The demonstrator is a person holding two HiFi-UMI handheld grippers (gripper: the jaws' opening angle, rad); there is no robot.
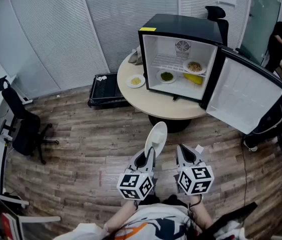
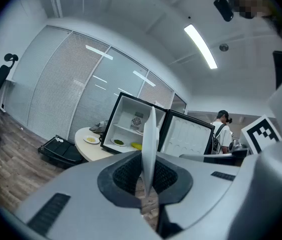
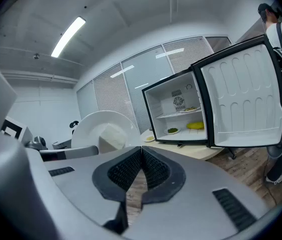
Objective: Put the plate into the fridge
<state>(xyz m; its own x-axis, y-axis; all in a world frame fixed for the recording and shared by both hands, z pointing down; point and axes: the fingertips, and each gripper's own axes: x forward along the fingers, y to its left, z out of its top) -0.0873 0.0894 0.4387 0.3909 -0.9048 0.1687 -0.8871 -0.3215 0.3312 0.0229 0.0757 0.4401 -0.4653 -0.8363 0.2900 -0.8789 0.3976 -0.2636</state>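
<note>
Fridge (image 1: 181,39), black with its door (image 1: 246,96) swung wide open, stands on a round table (image 1: 146,101), with two small dishes of food and something yellow on its white shelves. Nearer the person, the left gripper (image 1: 149,156) is clamped on the rim of a white plate (image 1: 156,136), holding it upright above the wooden floor, well apart from the fridge. Just beside it, the right gripper (image 1: 185,155) has its jaws pressed together with nothing between them.
</note>
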